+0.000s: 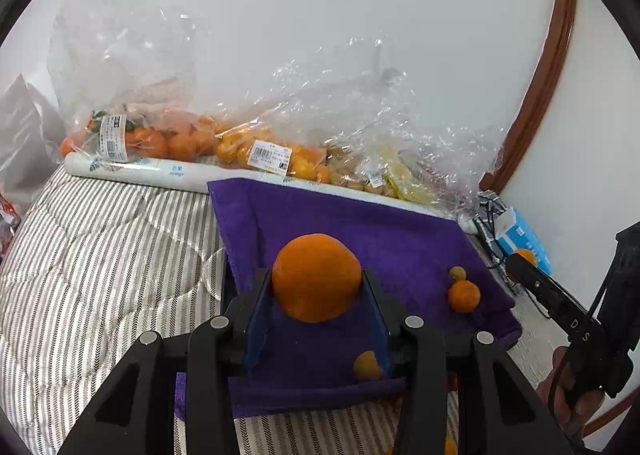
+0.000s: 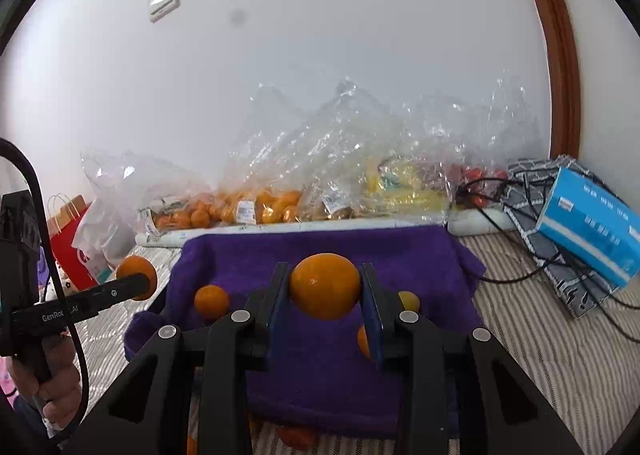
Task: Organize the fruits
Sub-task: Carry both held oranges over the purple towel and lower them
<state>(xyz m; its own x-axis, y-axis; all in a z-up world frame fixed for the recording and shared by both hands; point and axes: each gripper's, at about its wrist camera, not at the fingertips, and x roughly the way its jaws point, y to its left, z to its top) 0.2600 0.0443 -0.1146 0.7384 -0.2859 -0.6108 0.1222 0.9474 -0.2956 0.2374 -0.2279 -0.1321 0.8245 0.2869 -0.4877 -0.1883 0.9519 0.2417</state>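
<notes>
Soft even daylight, glare on plastic bags [image 2: 340,159], fisheye-warped dark edges

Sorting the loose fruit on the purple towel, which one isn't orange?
The small greenish-brown fruit, just behind the small orange near the purple towel's right edge; it's duller and smaller.

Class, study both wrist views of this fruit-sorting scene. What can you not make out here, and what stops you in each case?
- Left wrist: small fruit on the purple towel, half hidden by the left gripper finger.
- Right wrist: fruit behind the right gripper finger, mostly covered.
- Both views: price labels on the plastic bags, print too small.
- Right wrist: red items, blurred by crinkled plastic.
</notes>
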